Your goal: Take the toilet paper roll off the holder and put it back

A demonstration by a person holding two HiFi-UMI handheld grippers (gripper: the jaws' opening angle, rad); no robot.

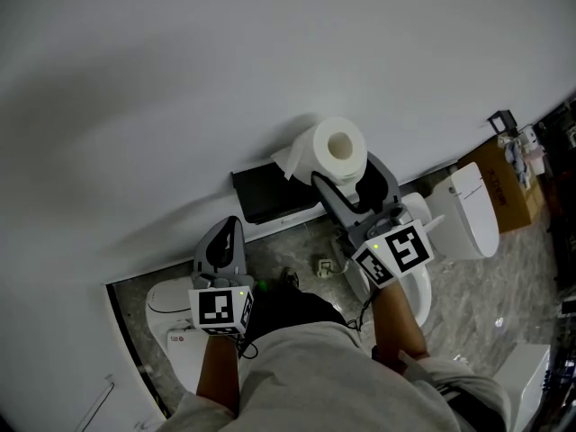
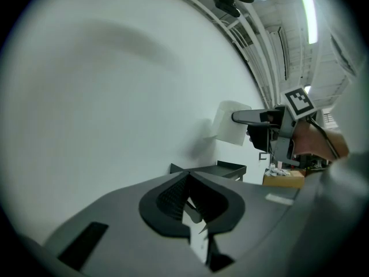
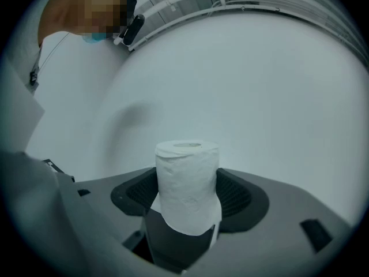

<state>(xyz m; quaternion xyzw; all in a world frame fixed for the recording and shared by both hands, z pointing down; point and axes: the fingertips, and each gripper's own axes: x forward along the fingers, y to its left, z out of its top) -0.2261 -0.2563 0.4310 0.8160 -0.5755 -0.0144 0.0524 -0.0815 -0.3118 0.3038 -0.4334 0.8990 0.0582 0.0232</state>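
Note:
The white toilet paper roll is off the holder, upright between the jaws of my right gripper, with a loose sheet hanging on its left. In the right gripper view the roll fills the gap and both pads press its sides; the right gripper is shut on it. The black holder shelf sits on the white wall just left of and below the roll. My left gripper hangs lower left, jaws together and empty. From the left gripper, the shelf and the roll's sheet show ahead.
A white toilet stands at the right, and another white seat lies under my right arm. A cardboard box is against the wall far right. A white bin sits at lower left on the marbled floor.

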